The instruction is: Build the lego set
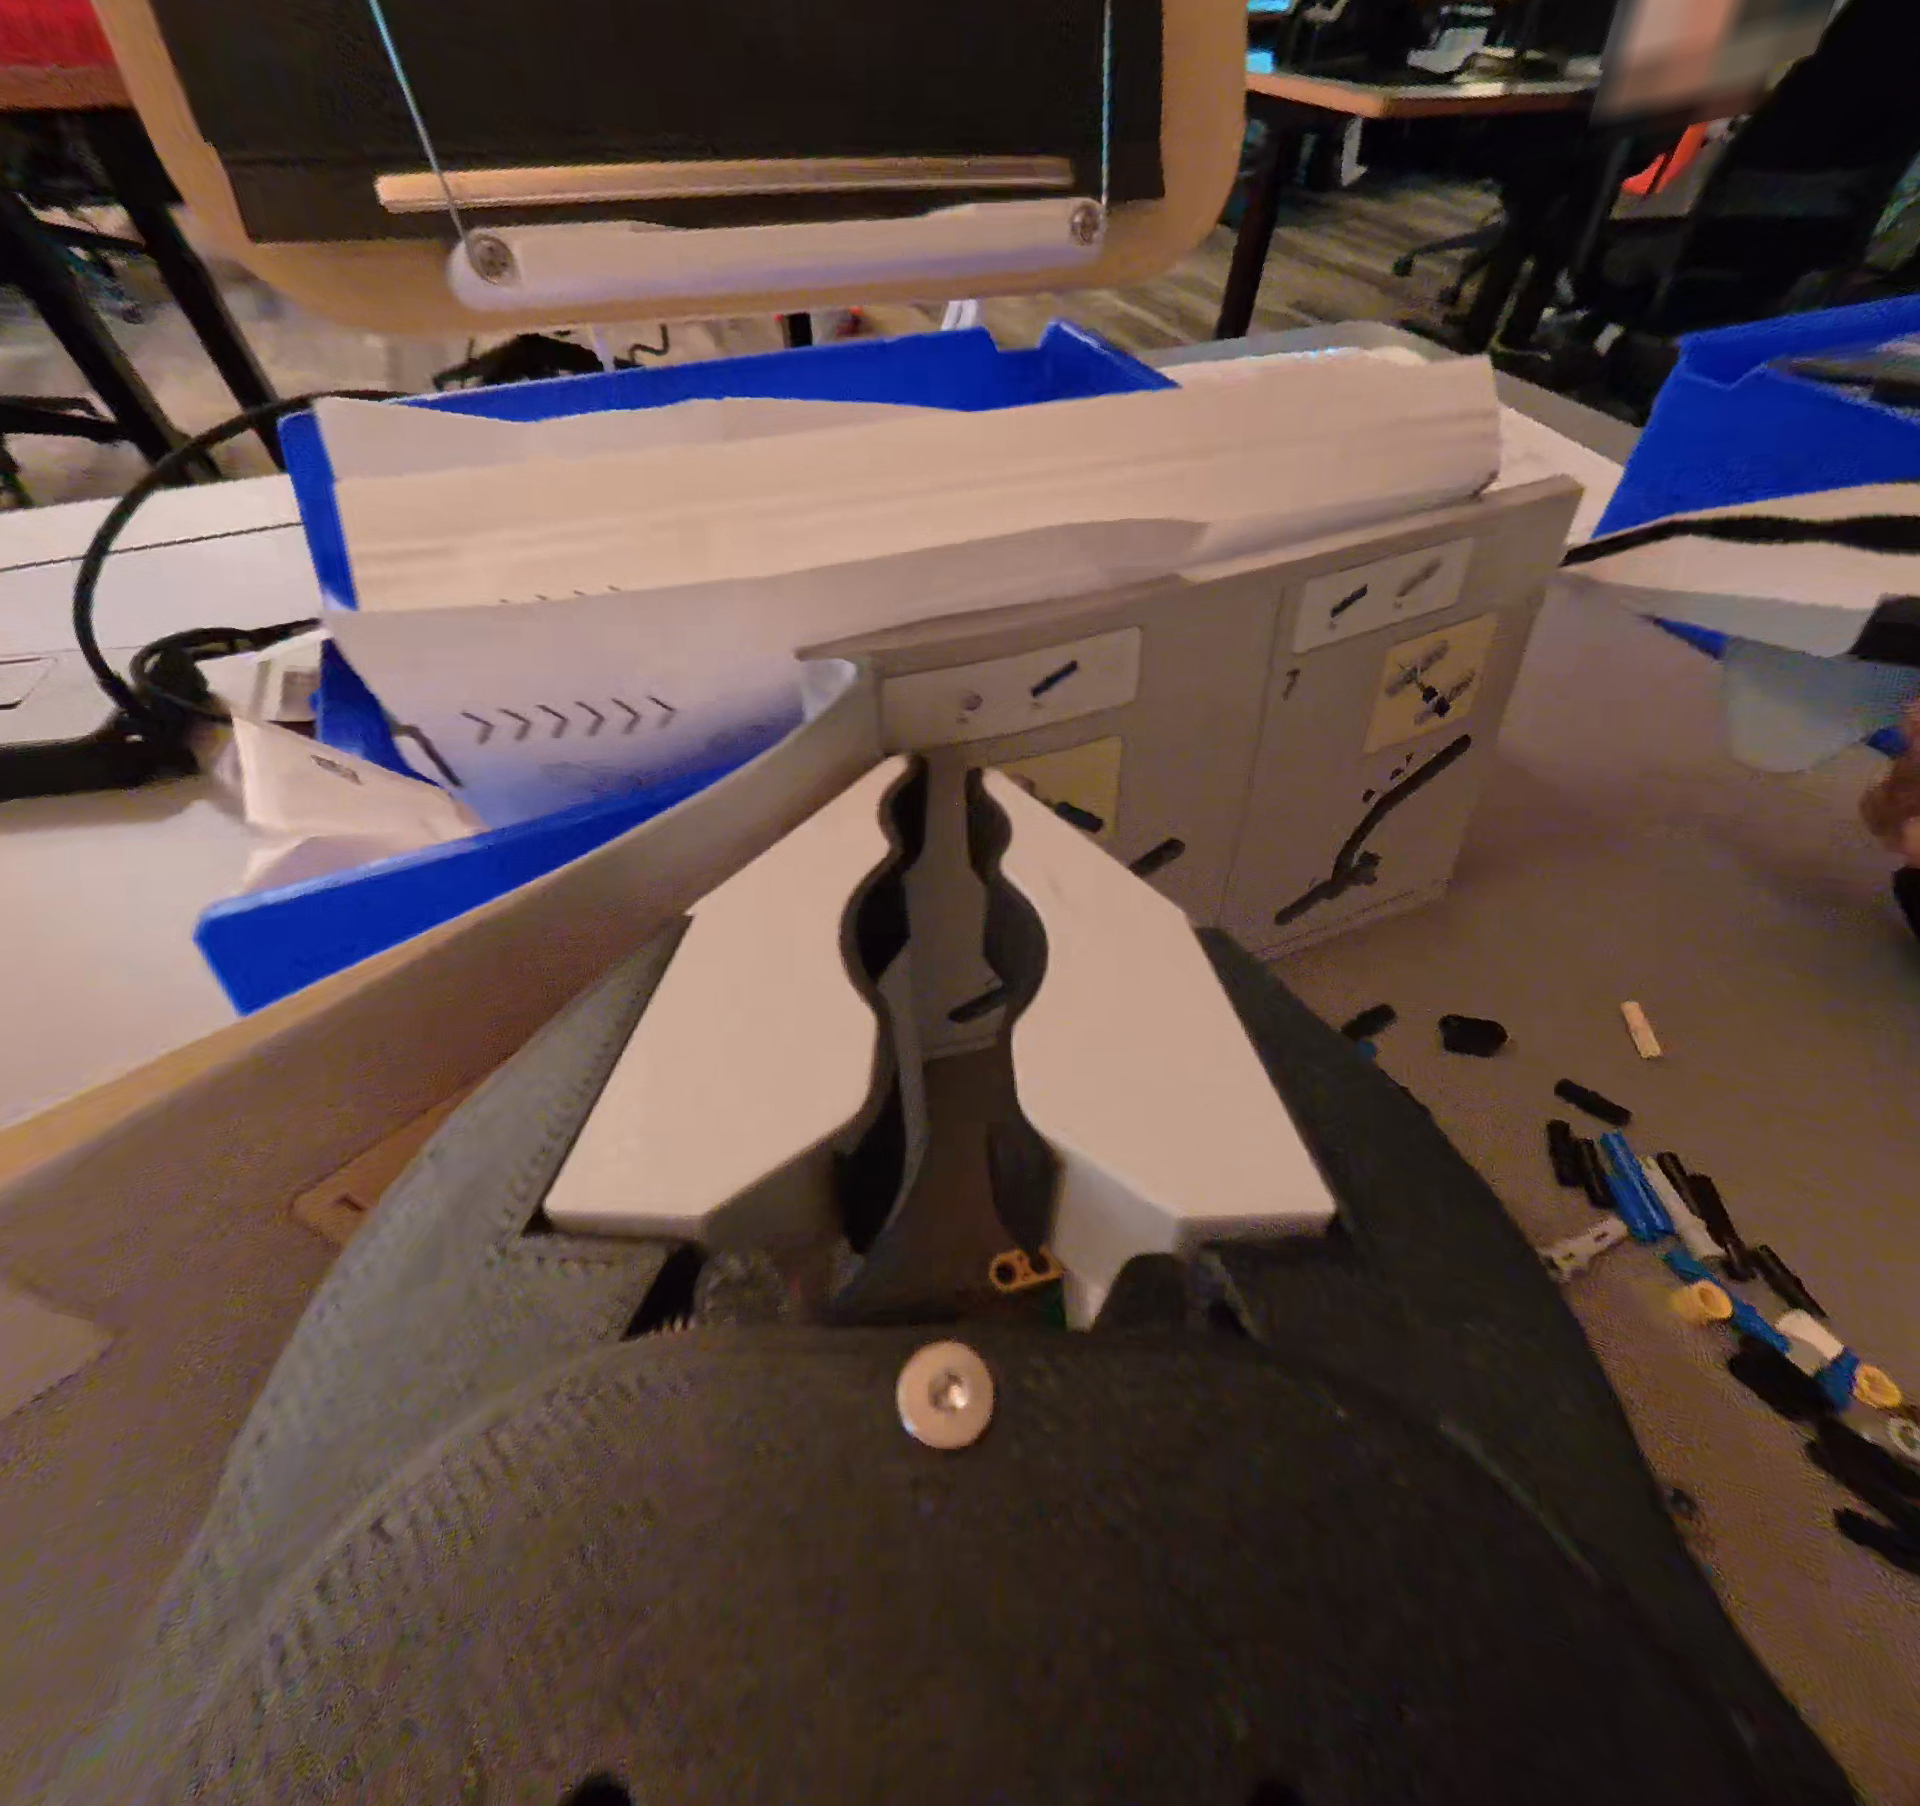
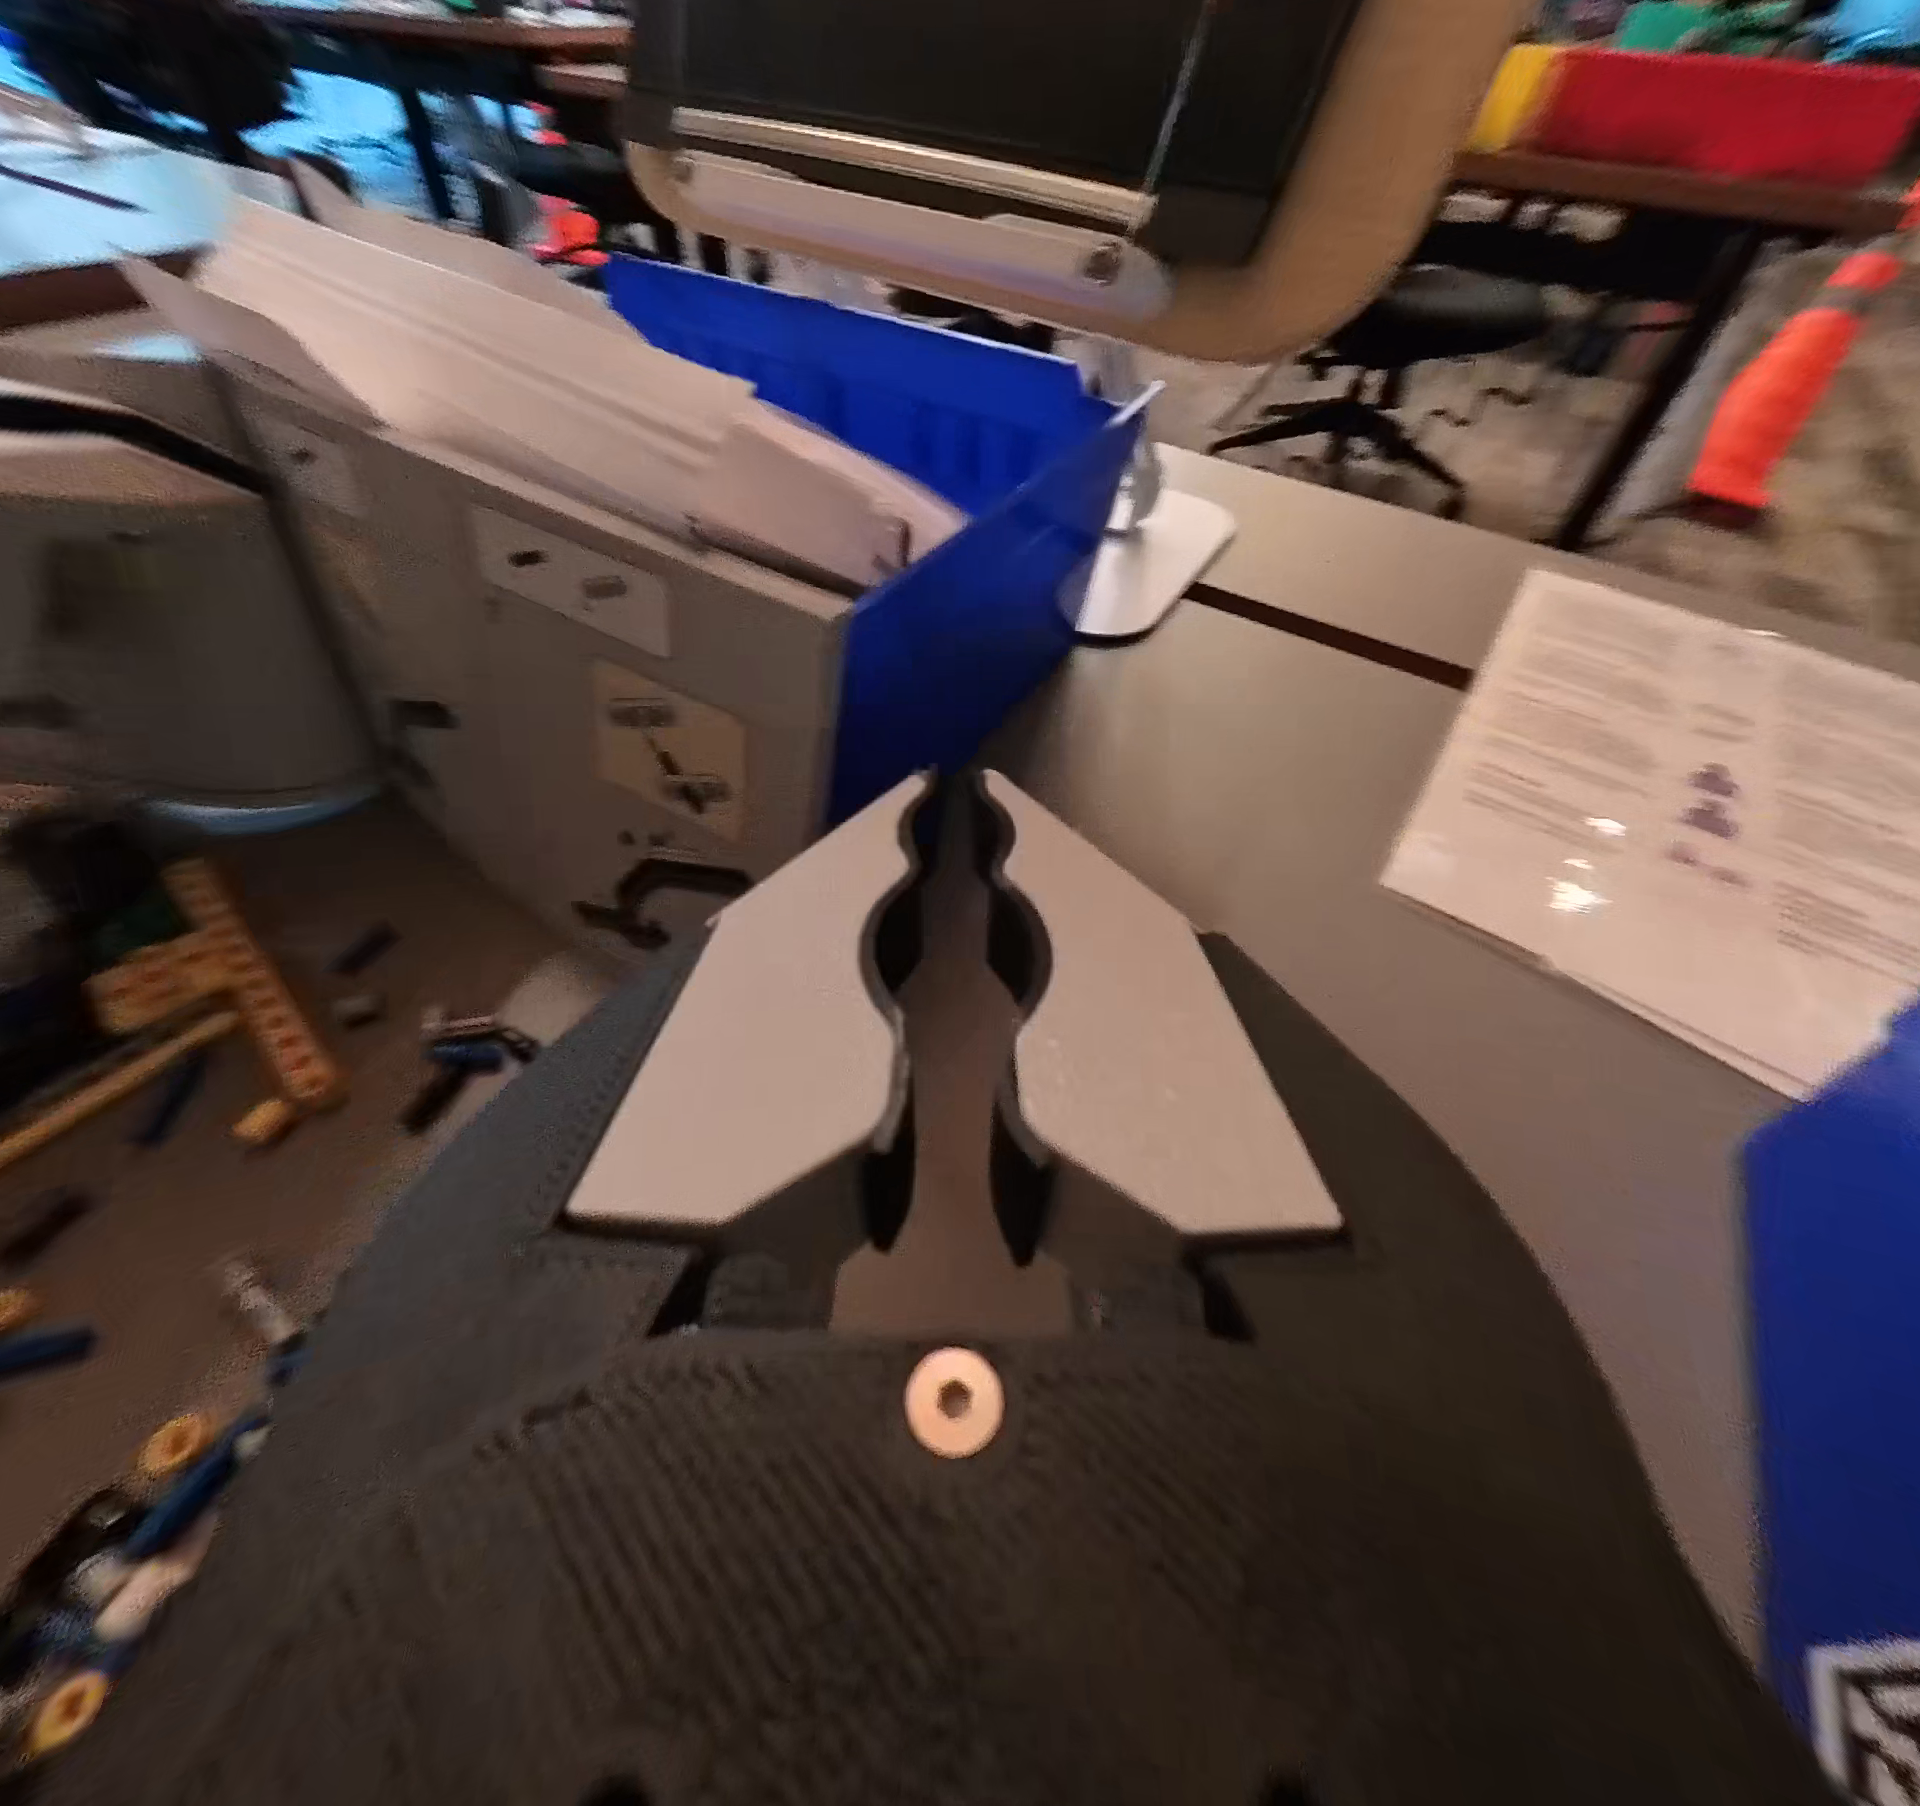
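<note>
Presently: left tool (image 1: 943, 769) clamped on instruction booklet page (image 1: 1039, 613); right tool (image 2: 954, 780) nearly closed, empty; loose lego pieces (image 1: 1662, 1216) on bench (image 1: 1714, 925).

Dim warm light; right view motion-blurred, edges warped.

Dim office room behind the work table

Ahead, a wood-framed chair back (image 1: 665, 94) looms; beyond it, dark-legged desks (image 1: 1413, 99), office chairs (image 2: 1382, 374) on patterned carpet (image 2: 1818, 468), cool blue light far left.
</note>
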The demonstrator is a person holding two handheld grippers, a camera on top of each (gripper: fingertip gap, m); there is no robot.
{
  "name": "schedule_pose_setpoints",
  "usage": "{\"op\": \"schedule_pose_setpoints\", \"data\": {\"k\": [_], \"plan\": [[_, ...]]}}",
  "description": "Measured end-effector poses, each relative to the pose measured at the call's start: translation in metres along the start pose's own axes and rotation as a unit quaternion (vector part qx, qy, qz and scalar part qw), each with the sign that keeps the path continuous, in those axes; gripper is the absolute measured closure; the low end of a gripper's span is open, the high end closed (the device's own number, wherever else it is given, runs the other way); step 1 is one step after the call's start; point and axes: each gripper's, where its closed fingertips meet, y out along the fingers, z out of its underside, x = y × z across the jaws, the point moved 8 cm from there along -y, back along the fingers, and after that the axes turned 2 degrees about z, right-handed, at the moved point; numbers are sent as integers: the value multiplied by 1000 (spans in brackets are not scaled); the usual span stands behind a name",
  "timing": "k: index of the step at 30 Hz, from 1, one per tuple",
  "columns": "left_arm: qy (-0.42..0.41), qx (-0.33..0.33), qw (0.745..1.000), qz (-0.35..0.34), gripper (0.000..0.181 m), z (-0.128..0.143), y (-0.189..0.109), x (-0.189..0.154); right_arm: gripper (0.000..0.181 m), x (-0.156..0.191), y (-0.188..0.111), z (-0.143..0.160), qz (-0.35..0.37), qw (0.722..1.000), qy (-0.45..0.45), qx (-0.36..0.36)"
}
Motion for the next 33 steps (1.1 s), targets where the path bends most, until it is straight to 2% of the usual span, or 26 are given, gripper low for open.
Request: {"op": "schedule_pose_setpoints", "data": {"k": [1,5,8,14,18,21,23,28,30,32,33], "plan": [[-3,0,1000,6,181,-2,-1,5,176,1,1,0,14,1000,-14,3],[19,-4,999,29,181,-8,-7,12,170,18,3,-1,14,998,-68,7],[52,-28,998,23,174,-12,-15,14,170,24,3,-2,23,996,-83,7],[51,-4,998,34,160,-5,-20,13,154,20,-2,-1,2,999,-35,12],[49,-8,998,33,165,-5,-22,17,143,18,-9,1,-11,1000,-17,-1],[38,-13,999,19,172,-5,-24,23,142,18,-10,2,-13,1000,-10,-9],[35,-16,999,24,171,-5,-25,24,141,23,-6,4,-35,999,-8,-4],[34,-14,999,26,168,-6,-25,26,106,40,4,8,-132,991,24,-1],[29,-14,999,27,165,-5,-24,27,109,41,12,7,-157,986,61,7],[33,-15,999,25,165,-5,-23,27,120,41,22,9,-170,981,87,42],[36,-15,999,24,165,-5,-23,27,134,41,25,11,-177,977,99,65]]}}
